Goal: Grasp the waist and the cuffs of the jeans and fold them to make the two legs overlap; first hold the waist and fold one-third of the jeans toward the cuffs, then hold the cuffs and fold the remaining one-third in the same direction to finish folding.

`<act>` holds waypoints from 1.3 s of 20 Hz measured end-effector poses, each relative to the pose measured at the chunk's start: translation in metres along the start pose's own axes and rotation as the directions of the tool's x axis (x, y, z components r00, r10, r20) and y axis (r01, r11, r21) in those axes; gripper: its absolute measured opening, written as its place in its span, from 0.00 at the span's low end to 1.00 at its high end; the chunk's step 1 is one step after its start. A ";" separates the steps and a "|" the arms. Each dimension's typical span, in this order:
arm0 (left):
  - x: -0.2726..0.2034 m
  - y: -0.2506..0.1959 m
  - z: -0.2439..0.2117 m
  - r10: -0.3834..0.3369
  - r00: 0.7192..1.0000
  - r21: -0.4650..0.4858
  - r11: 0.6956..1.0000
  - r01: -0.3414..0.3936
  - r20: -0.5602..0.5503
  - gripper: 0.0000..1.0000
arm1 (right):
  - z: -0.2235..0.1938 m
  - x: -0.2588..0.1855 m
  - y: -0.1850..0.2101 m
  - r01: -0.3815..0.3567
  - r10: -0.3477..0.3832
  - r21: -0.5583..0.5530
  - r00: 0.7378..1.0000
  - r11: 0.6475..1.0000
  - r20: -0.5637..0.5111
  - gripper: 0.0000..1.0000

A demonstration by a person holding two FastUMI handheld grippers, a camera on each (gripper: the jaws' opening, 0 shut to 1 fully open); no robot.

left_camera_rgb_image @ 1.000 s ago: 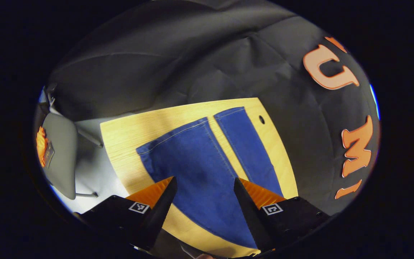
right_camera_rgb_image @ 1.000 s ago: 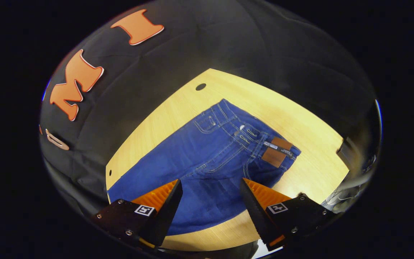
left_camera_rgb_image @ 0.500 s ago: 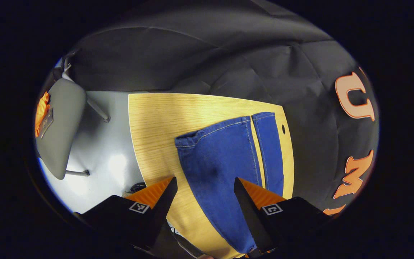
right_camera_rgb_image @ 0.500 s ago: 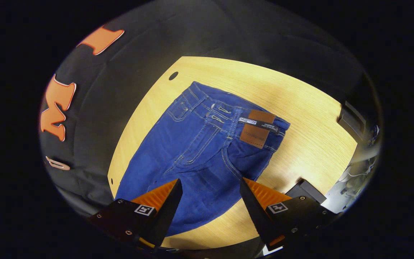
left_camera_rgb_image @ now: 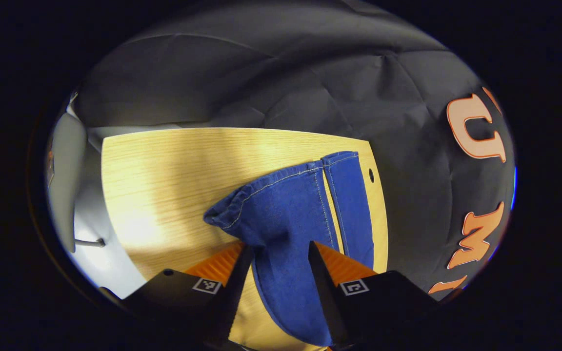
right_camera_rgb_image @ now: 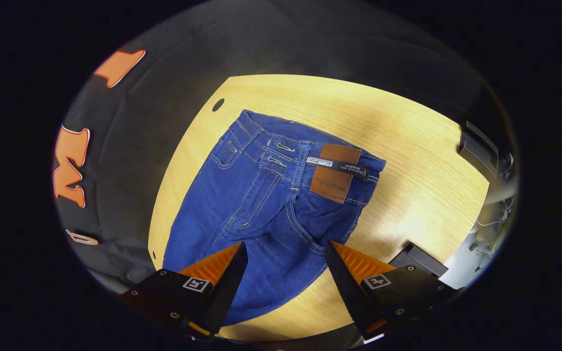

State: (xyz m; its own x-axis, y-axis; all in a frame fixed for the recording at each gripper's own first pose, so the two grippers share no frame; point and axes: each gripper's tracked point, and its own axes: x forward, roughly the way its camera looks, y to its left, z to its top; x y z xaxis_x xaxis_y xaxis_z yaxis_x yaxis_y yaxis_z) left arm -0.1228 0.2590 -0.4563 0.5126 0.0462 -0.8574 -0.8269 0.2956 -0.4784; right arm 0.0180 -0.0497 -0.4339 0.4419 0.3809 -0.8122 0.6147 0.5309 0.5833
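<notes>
jeans [right_camera_rgb_image: 266, 204] on wooden table [right_camera_rgb_image: 408, 161], black wall [left_camera_rgb_image: 261, 73] behind.

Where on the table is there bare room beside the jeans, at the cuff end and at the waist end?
Left gripper view: bare wooden table left of and beyond the near cuff; only a sliver shows between the legs, and the far leg reaches the wall-side edge. Right gripper view: open wood right of and beyond the waist; a thin strip on the wall side.
</notes>
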 end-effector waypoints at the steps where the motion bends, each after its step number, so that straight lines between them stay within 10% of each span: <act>1: 0.007 0.000 0.001 0.017 1.000 0.012 1.000 -0.017 -0.010 0.58 | 0.000 0.001 0.000 0.001 -0.001 0.000 1.000 1.000 0.000 0.99; 4: 0.018 -0.004 0.005 0.049 0.999 0.051 0.998 -0.048 -0.013 0.17 | 0.000 0.002 -0.002 0.006 -0.006 -0.009 1.000 1.000 -0.007 0.99; 7: 0.010 -0.014 0.005 0.093 0.996 0.122 0.988 -0.091 -0.016 0.01 | -0.001 0.004 -0.005 0.005 -0.005 0.004 1.000 1.000 -0.007 0.98; 22: -0.015 -0.048 0.012 0.010 1.000 0.184 0.983 -0.011 0.010 0.01 | 0.018 0.019 -0.032 0.001 -0.001 0.134 1.000 0.991 0.002 0.93; 26: -0.015 -0.057 0.012 0.011 1.000 0.208 0.978 -0.012 0.007 0.01 | 0.022 0.025 -0.040 0.059 -0.062 0.199 0.998 0.978 0.008 0.37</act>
State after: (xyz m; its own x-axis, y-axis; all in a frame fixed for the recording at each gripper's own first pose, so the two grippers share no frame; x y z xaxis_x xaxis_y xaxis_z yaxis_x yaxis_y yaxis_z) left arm -0.0801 0.2526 -0.4141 0.5052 0.0556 -0.8612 -0.7667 0.4869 -0.4183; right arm 0.0190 -0.0782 -0.4777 0.4086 0.3409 -0.8467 0.7572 0.3913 0.5230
